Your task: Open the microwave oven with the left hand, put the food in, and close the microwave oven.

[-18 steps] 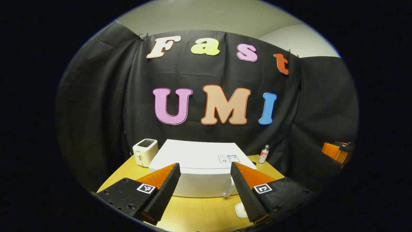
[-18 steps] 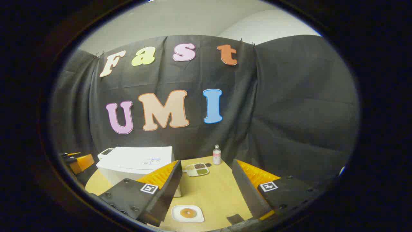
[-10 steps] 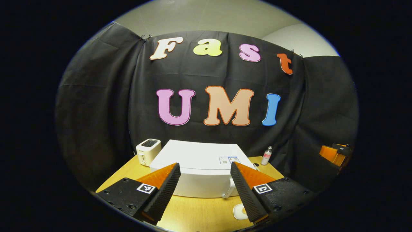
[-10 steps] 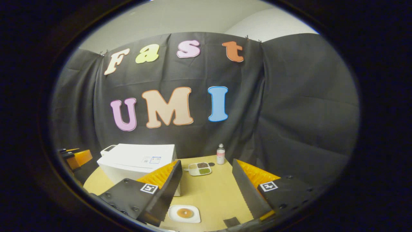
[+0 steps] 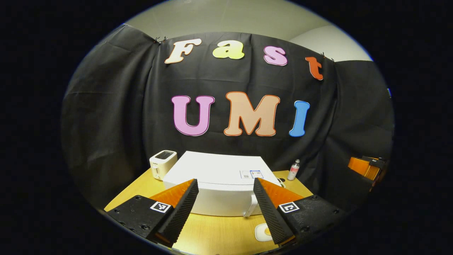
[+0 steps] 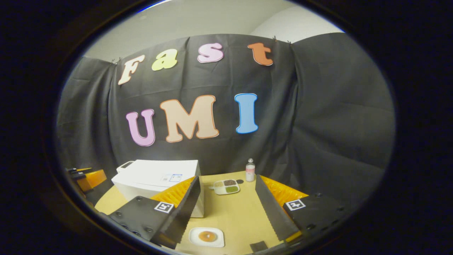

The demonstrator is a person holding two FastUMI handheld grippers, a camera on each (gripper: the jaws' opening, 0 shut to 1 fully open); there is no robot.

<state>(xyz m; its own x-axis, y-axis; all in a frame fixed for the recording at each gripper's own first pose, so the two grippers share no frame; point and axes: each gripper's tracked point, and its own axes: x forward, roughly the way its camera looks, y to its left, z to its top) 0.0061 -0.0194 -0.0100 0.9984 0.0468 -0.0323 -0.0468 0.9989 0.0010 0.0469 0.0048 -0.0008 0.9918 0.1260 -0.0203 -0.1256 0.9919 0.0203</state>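
Observation:
A white microwave (image 5: 216, 177) stands shut on the wooden table, its handle (image 5: 252, 207) at the front right corner. My left gripper (image 5: 224, 180) hovers open in front of it, apart from the door. A white plate (image 6: 207, 236) bearing a round brown piece of food lies on the table just right of the microwave (image 6: 159, 175). My right gripper (image 6: 227, 177) is open above and behind the plate, holding nothing. In the left gripper view the plate (image 5: 261, 232) peeks out beside the right finger. The right gripper (image 5: 364, 166) sits far right, and the left gripper (image 6: 88, 177) far left.
A small white toaster (image 5: 162, 163) stands left of the microwave. A small bottle (image 6: 250, 170) and a divided tray (image 6: 226, 186) with food sit at the back right of the table (image 6: 240, 212). A dark patch (image 6: 258, 246) lies near the front edge.
Both grippers drifted only slightly. The right gripper view's scene slid a little to the right; the left gripper view's scene shifted slightly. Both stayed open.

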